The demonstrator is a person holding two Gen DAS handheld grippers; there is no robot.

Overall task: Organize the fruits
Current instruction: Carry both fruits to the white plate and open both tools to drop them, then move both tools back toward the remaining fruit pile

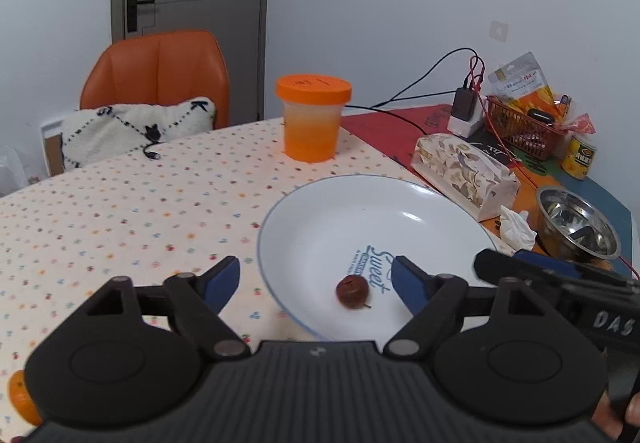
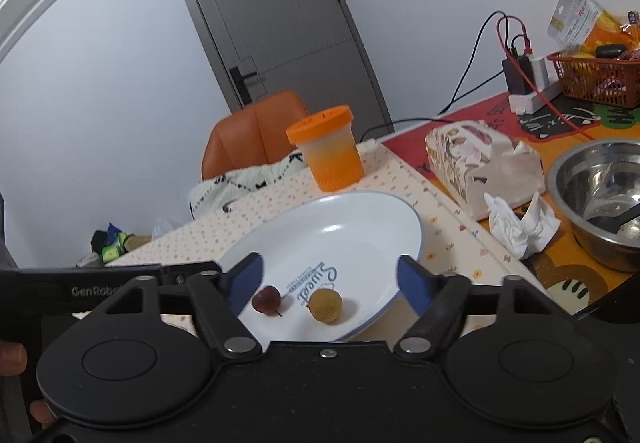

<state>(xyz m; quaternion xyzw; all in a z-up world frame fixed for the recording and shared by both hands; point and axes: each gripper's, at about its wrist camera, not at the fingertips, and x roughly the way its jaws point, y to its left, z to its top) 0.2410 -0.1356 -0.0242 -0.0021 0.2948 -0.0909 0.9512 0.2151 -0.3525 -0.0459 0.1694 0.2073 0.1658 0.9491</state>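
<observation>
Both pairs of jaws stand spread wide and hold nothing: the left gripper (image 1: 316, 281) hangs at the lower centre of its frame, its blue pads either side of the near edge of the white plate (image 1: 320, 211), and the right gripper (image 2: 330, 283) sits likewise low in its own frame over the same plate (image 2: 360, 215). On the plate, near the printed word "Sweet", lies a small dark red fruit (image 1: 352, 291) with a short stem; the right wrist view shows it (image 2: 266, 299) just beside a rounder yellow-brown fruit (image 2: 325, 305), the two apart but close. At the lower left edge of the left wrist view an orange fruit (image 1: 20, 399) rests on the dotted desk (image 1: 120, 203), largely hidden, so its kind is hard to tell. Behind the plate stands an orange-lidded cup (image 1: 312, 119). To the right are a tissue box (image 2: 480, 159) and a steel bowl (image 2: 600, 199).
</observation>
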